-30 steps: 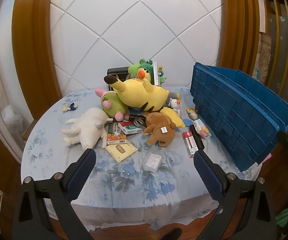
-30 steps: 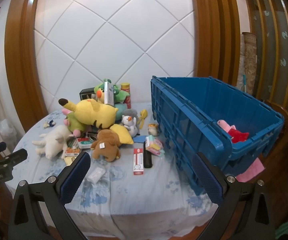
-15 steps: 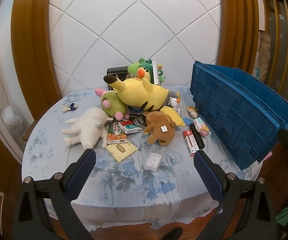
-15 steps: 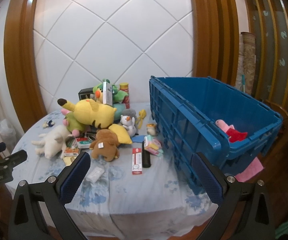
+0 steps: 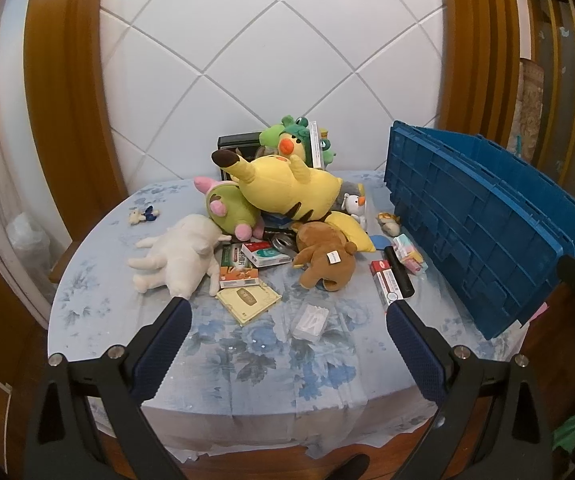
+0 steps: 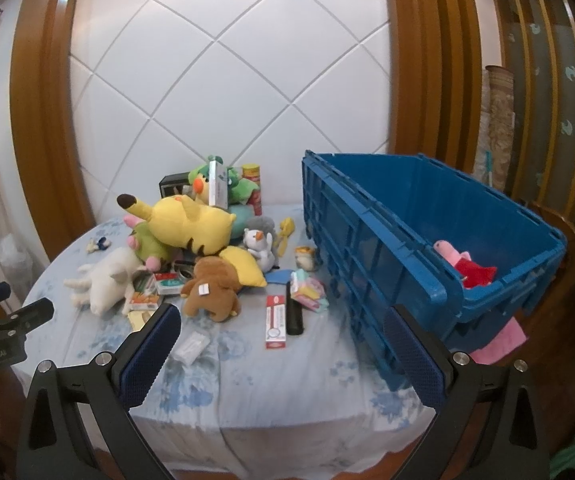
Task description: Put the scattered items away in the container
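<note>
On the desk (image 6: 247, 380) ahead of both claws we see the scatter still unsorted; the blue container (image 6: 375, 248) sits on the desk's right side, tilted, with only a pink-and-red plush (image 6: 463, 264) inside, so we judge the tidy as barely begun; the left claw (image 5: 287, 332) is spread wide with nothing between its pads, and the right claw (image 6: 279, 344) is spread wide and empty as well; both hover short of the near desk edge, touching nothing.

The relation that matters: the nearest loose things lie straight ahead of the claws, between them and the plush pile; the small clear packet (image 5: 309, 322) lies just beyond the left claw's gap, near centre; the red-and-white box (image 6: 275, 322) lies just beyond the right claw's gap, its long axis running away from us, roughly in line with the claw's fingers, with a black tube (image 6: 293, 312) beside it and parallel; a grip across the box's short side would therefore suit the claw as it stands, we judge.

The right claw is the nearer to the container, which lies to its right; the left claw sees only the container's outer wall (image 5: 479, 232), well off to its right; the brown plush (image 6: 211, 288) and yellow plush (image 6: 191, 220) lie farther back.
</note>
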{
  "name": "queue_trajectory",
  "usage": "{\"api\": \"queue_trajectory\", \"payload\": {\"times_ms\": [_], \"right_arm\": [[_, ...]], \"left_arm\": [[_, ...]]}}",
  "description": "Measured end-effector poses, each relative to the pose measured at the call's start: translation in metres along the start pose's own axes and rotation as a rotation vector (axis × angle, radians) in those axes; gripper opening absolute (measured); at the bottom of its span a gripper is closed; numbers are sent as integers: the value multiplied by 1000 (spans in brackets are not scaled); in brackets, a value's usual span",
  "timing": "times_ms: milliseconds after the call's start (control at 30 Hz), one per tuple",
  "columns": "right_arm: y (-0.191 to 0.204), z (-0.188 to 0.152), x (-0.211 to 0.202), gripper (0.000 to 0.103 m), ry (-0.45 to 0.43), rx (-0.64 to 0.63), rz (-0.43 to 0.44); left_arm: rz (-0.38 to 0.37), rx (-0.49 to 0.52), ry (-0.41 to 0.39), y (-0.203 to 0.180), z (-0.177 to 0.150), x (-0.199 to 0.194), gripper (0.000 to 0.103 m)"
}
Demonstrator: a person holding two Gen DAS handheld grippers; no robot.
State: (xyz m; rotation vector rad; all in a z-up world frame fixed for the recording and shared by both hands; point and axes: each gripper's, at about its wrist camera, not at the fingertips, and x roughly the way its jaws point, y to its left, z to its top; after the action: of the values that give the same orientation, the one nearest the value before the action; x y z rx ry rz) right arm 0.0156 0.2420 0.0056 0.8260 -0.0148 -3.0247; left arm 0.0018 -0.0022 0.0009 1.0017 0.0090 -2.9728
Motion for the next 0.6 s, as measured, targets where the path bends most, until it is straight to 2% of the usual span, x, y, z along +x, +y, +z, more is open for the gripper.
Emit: {"api": "queue_trajectory", "payload": {"times_ms": [400, 600], "right_arm": [[1, -4, 9, 103, 17, 1, -3], [3, -9, 28, 103, 27, -7, 16]], "left_arm": [[-5, -13, 4, 5, -5, 4, 99], [10, -44, 38, 19, -10, 25, 99]]}}
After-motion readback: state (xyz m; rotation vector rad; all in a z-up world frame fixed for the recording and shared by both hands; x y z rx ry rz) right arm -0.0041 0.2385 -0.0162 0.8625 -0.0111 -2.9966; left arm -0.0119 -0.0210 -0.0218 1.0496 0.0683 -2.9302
